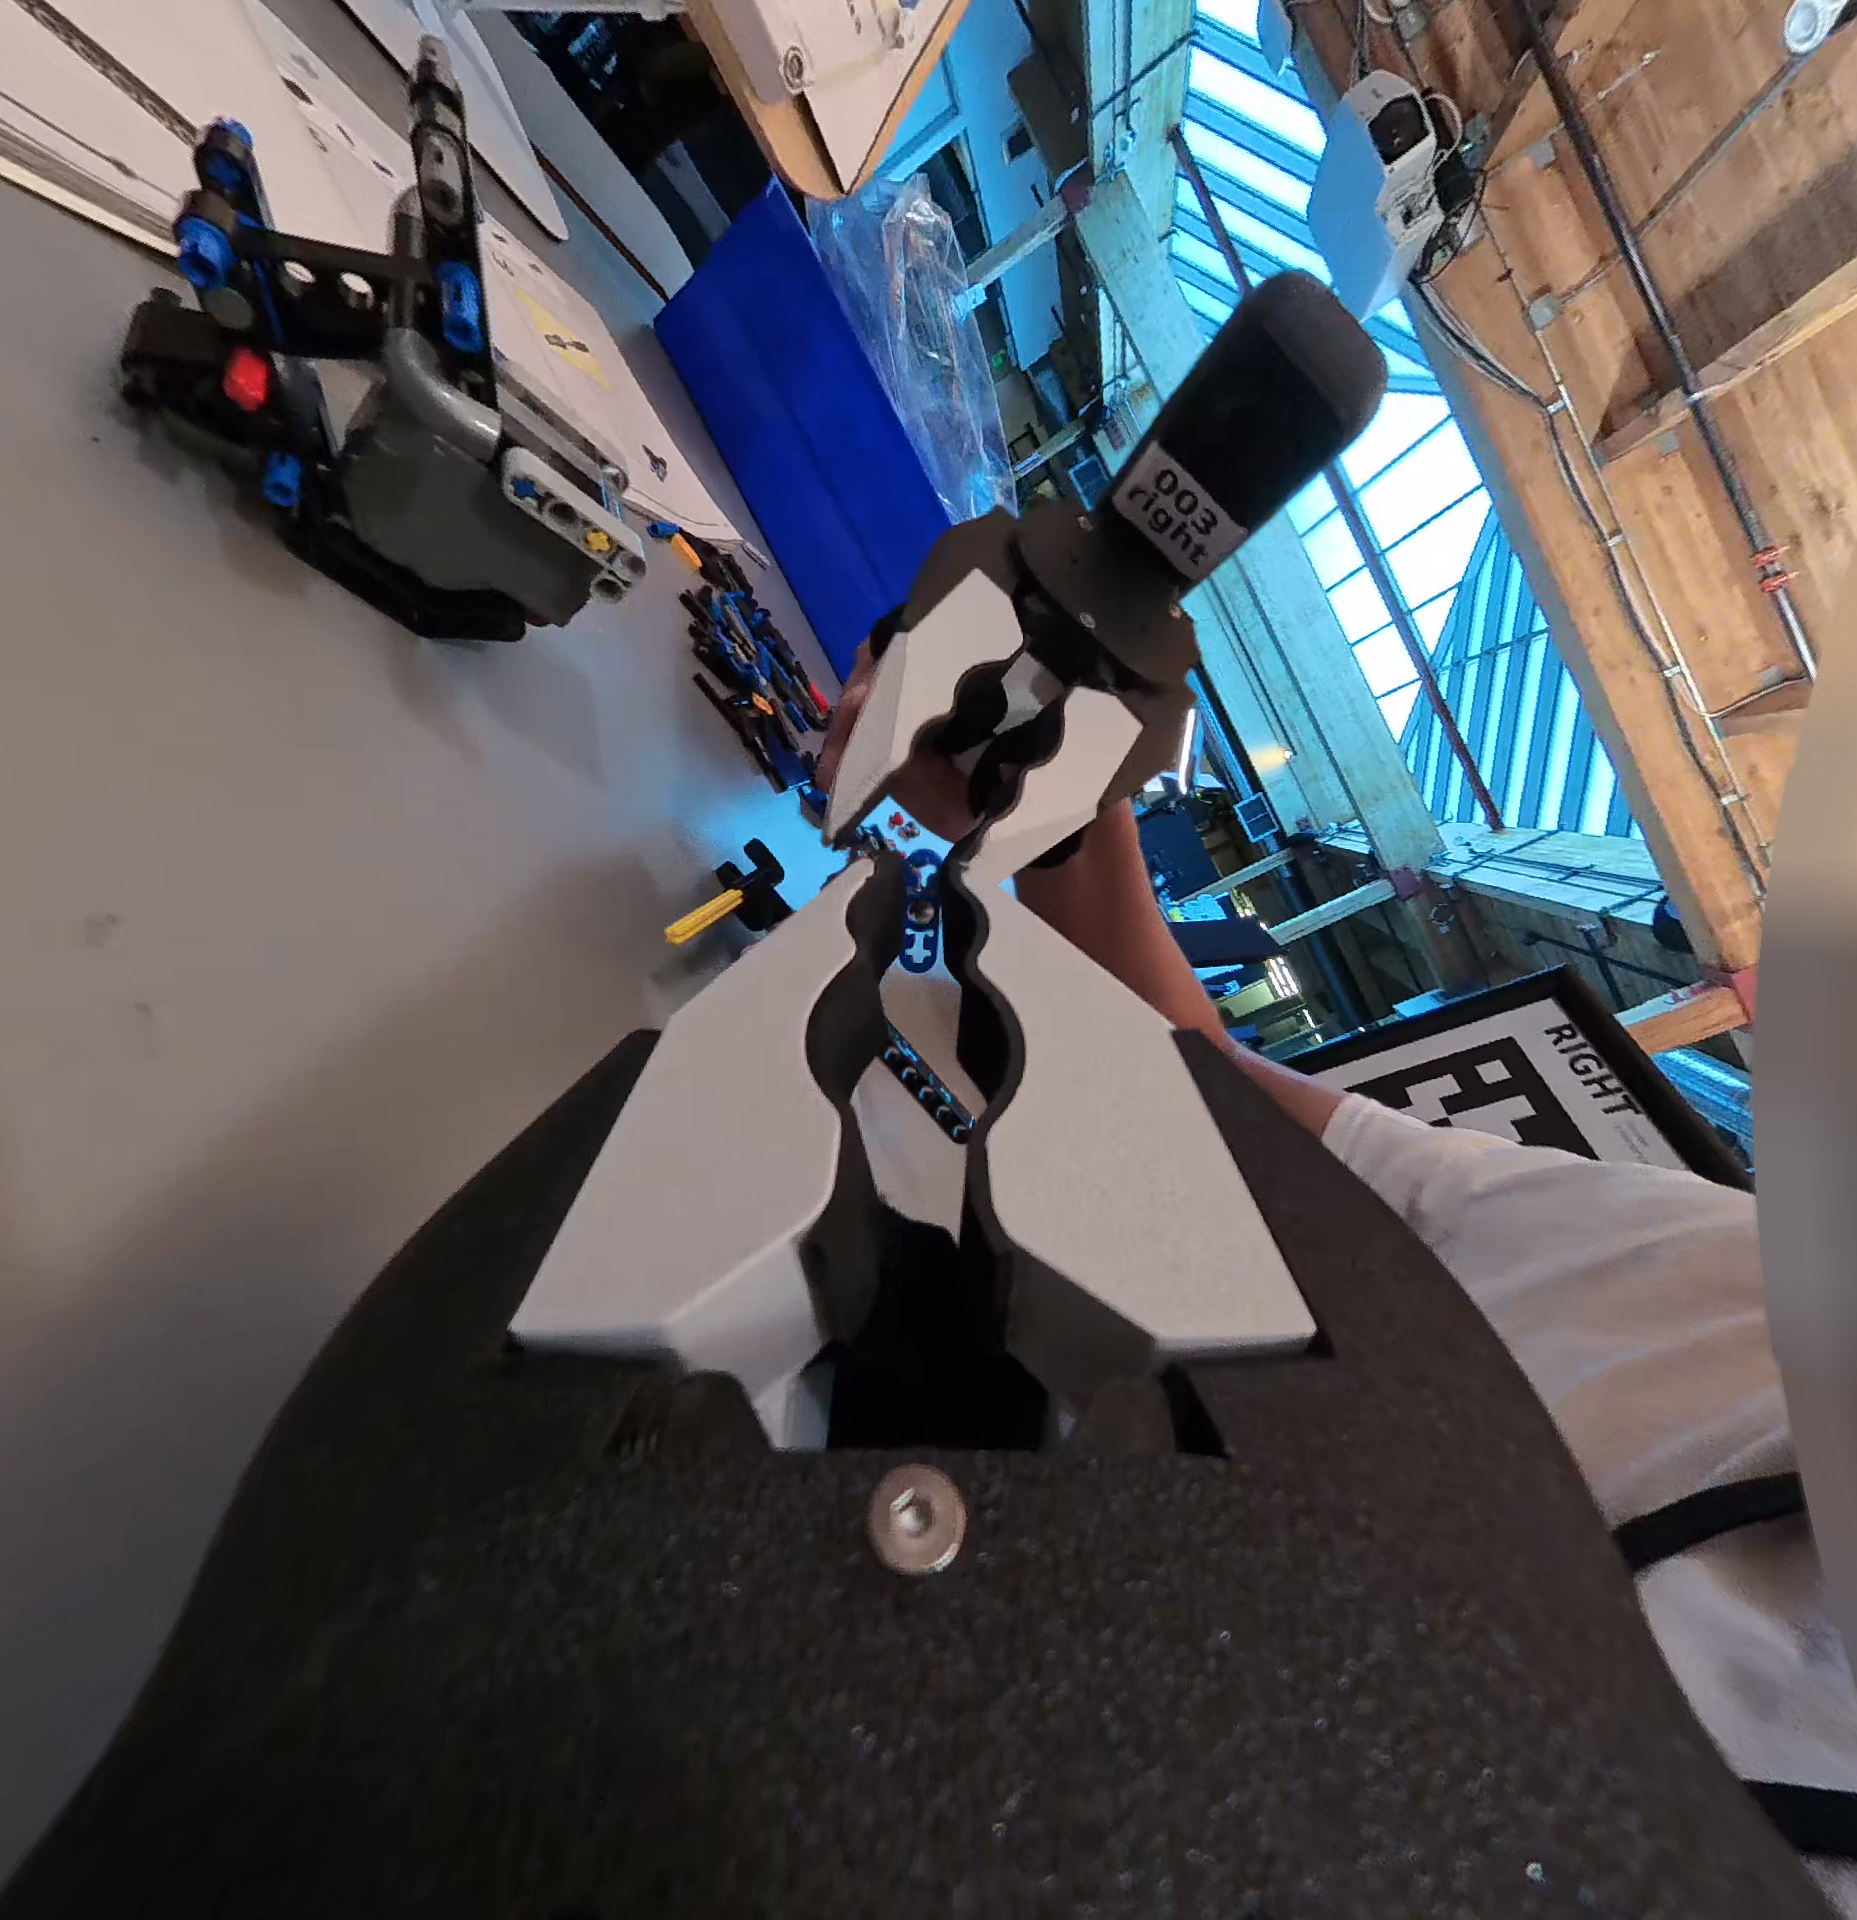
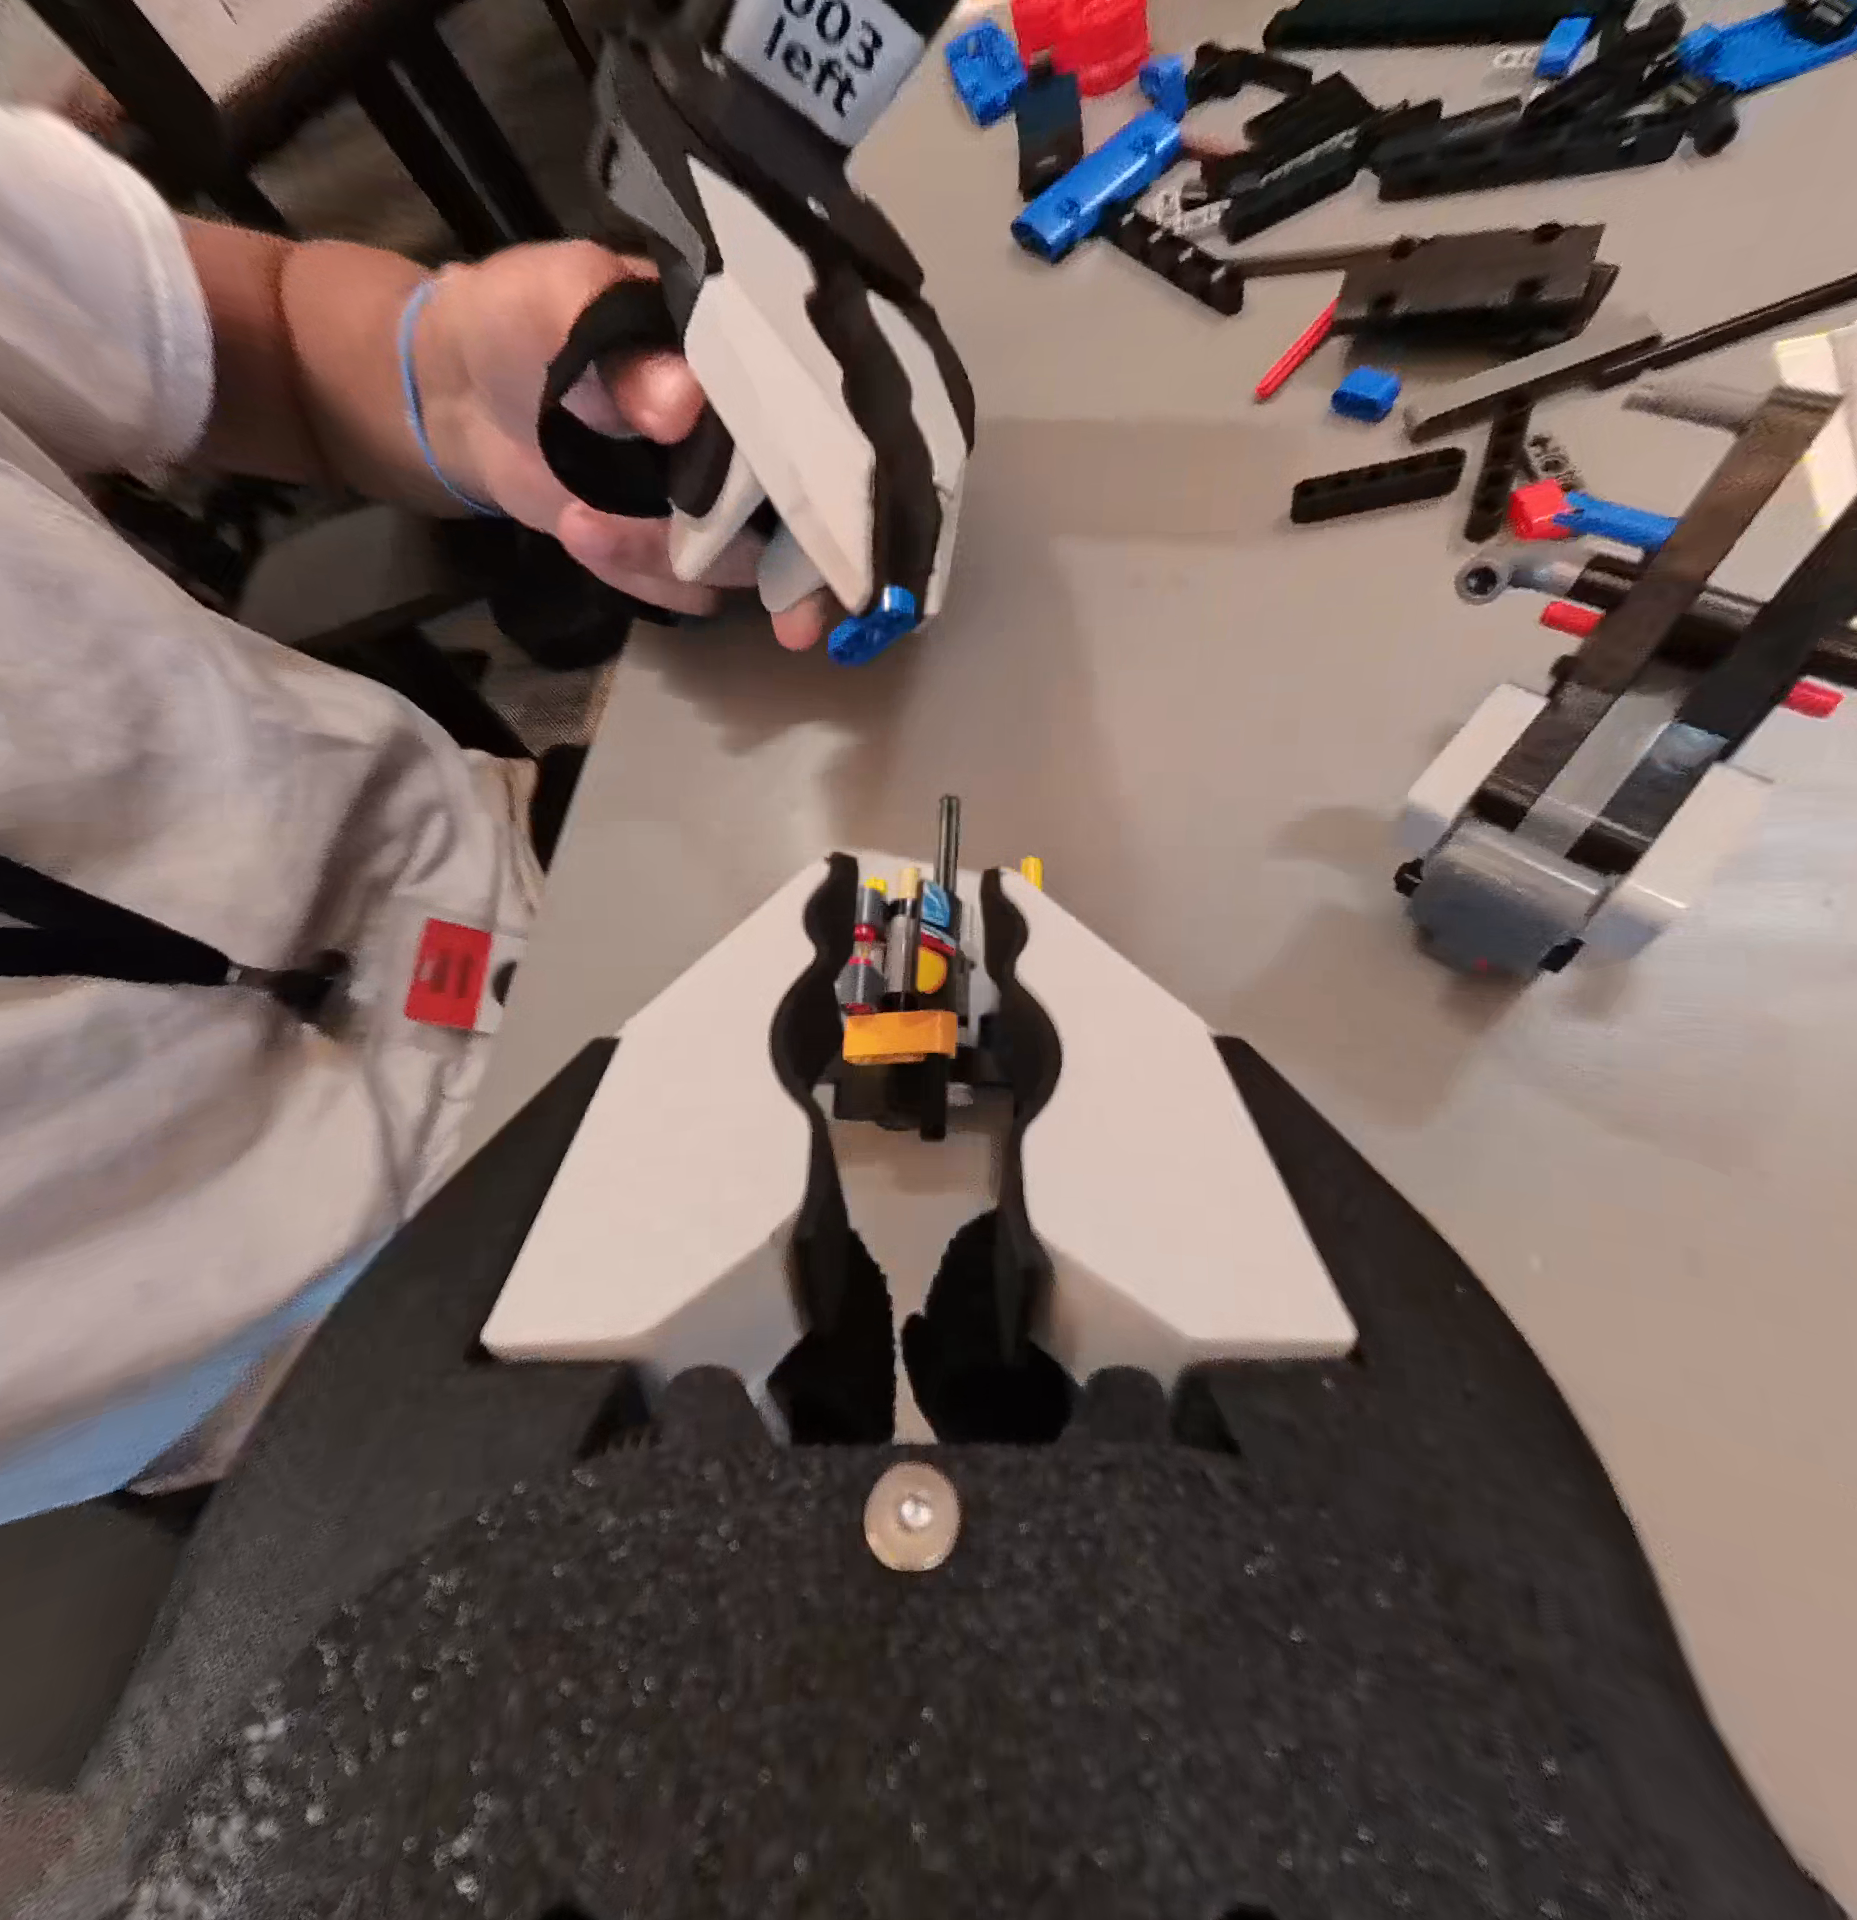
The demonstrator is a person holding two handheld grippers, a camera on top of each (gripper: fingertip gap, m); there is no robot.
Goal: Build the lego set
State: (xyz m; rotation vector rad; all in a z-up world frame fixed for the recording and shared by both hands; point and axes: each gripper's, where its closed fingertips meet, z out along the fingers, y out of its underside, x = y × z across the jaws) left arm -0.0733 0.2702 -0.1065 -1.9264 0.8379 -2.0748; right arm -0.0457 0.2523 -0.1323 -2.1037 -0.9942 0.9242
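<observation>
The left hand-held gripper (image 2: 888,613) pinches a small blue lego beam (image 2: 874,623) above the grey surface (image 2: 1163,644). The right hand-held gripper (image 2: 919,883) clasps a small lego assembly (image 2: 903,997) with an orange piece. Loose black and blue parts (image 2: 1319,177) and a larger half-built model (image 2: 1589,821) lie beyond

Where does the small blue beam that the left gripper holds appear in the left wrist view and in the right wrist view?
Left wrist view: the small blue beam sits at picture centre, pinched at the tips of the left gripper.
Right wrist view: the same beam is upper centre-left, sticking out below that gripper's tips, above the table.
Shared landmark: the grey and black lego assembly, upper left in the first, right edge in the second.
</observation>
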